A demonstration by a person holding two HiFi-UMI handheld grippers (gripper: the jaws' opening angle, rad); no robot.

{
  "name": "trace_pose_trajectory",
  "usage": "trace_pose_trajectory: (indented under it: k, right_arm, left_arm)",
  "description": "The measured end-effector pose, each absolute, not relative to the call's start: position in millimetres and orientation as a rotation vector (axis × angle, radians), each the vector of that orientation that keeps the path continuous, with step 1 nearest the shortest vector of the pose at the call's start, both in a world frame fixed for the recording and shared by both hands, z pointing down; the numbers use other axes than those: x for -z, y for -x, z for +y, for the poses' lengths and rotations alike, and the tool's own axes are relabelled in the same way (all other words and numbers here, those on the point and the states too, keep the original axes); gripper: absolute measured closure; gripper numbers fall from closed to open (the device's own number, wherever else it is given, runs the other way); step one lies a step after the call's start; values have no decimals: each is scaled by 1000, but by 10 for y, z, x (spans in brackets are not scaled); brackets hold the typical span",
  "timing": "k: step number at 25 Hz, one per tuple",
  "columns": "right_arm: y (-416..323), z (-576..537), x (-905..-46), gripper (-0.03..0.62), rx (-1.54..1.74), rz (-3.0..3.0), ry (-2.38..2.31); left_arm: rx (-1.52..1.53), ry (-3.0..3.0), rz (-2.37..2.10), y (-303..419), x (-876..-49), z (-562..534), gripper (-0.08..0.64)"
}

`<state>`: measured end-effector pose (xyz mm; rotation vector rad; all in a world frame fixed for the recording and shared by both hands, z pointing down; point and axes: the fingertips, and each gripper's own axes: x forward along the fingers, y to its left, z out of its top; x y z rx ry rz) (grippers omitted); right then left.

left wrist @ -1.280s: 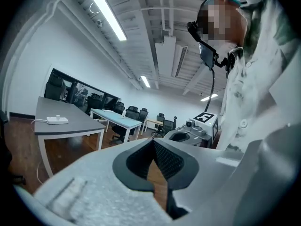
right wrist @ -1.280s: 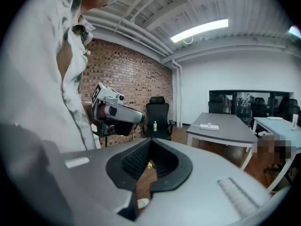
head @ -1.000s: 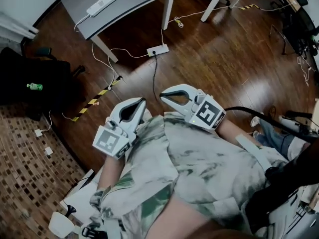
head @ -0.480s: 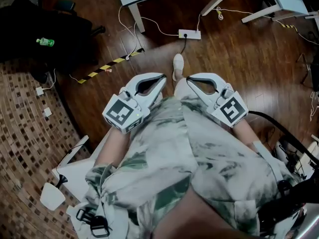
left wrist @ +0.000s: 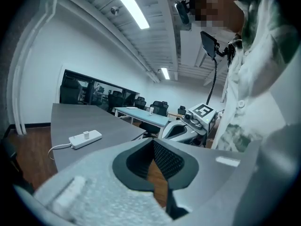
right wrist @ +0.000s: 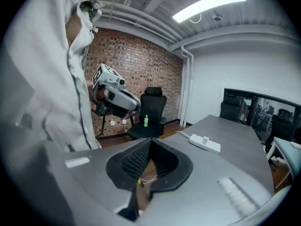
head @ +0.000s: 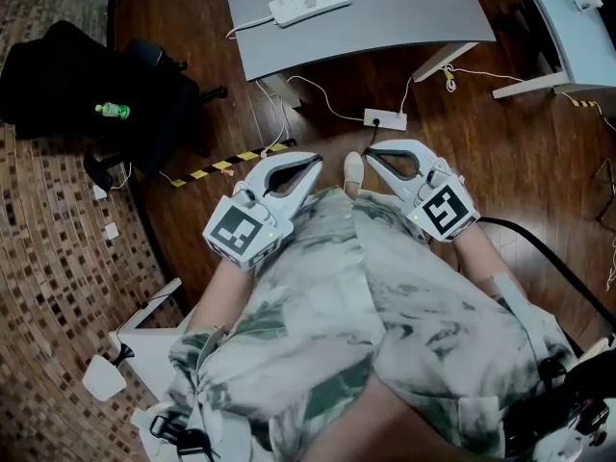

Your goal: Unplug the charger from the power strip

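A white power strip point(head: 310, 2) lies on the grey table point(head: 404, 17) at the top of the head view, its cable running off the left edge. A small white charger point(left wrist: 86, 134) stands plugged into it; the right gripper view shows the charger point(right wrist: 205, 139) too. My left gripper point(head: 318, 162) and right gripper point(head: 371, 154) are held side by side close to the person's body, short of the table. Both are shut, with nothing between the pads. Each shows in the other's view: the right gripper point(left wrist: 188, 126) and the left gripper point(right wrist: 115, 95).
A second power strip point(head: 385, 119) with cables lies on the wooden floor under the table. A black chair point(head: 77, 75) carrying a green bottle point(head: 113, 111) stands at the left. Yellow-black tape point(head: 226, 166) crosses the floor. Another table point(head: 577, 27) is at the right.
The person has walked toward the grey table, which now fills the top of the head view with the strip on it. Both grippers travelled along, still shut and side by side.
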<state>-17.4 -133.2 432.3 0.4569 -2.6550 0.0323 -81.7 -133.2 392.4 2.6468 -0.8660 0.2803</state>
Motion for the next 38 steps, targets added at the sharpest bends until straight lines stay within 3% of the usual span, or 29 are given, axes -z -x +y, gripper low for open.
trace_pose_trajectory:
  k: [7, 23, 25, 29, 33, 38]
  right_arm:
    - [-20, -2095, -4689, 584, 39, -2612, -454]
    - [538, -3940, -5514, 584, -37, -2387, -520]
    - [598, -4191, -5667, 584, -72, -2360, -551]
    - [664, -4656, -6057, 584, -150, -2297, -610]
    - [688, -5016, -6316, 584, -198, -2239, -660]
    - [779, -5235, -6483, 586, -216, -2192, -631]
  left_arm:
    - [-350, -2626, -921, 778, -4011, -2016, 558]
    - [-405, -2677, -874, 1338, -4651, -4099, 557]
    - [-436, -2673, -853, 1367, -4799, -4307, 500]
    - [-536, -2673, -811, 1406, -5135, -4674, 485]
    - [-673, -2679, -750, 1365, -5545, -4950, 419]
    - [-828, -2694, -659, 1178, -5985, -5087, 405]
